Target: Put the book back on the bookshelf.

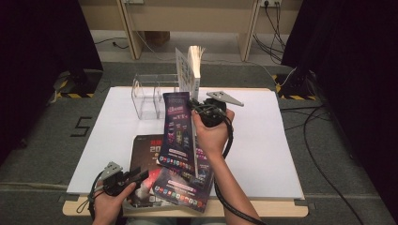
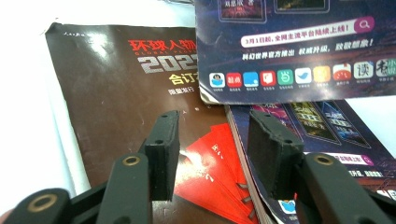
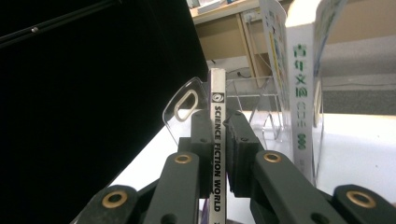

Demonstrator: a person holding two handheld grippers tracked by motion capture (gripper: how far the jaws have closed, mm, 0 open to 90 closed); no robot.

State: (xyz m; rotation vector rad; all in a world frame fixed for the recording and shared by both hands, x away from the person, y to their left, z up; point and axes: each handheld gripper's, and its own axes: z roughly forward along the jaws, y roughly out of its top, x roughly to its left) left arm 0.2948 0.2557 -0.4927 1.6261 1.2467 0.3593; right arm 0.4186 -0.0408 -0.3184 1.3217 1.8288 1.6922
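My right gripper [image 1: 195, 108] is shut on the spine of a purple magazine [image 1: 178, 133] and holds it upright above the table. In the right gripper view the white spine reads "SCIENCE FICTION WORLD" [image 3: 217, 116] and is pinched between the jaws of the right gripper [image 3: 218, 140]. Just behind it stands a white book [image 1: 194, 70] with green characters on its spine [image 3: 301, 93]. At the front left my left gripper [image 1: 137, 177] hovers open over a brown magazine [image 2: 116, 93]. Nothing is between the pads of the left gripper [image 2: 212, 149]. Another purple magazine [image 1: 184, 190] lies flat beside it.
A clear acrylic holder [image 1: 150, 96] stands at the back of the white board [image 1: 263, 140], left of the white book. Dark curtains flank the table. A wooden bench and cables lie beyond the far edge.
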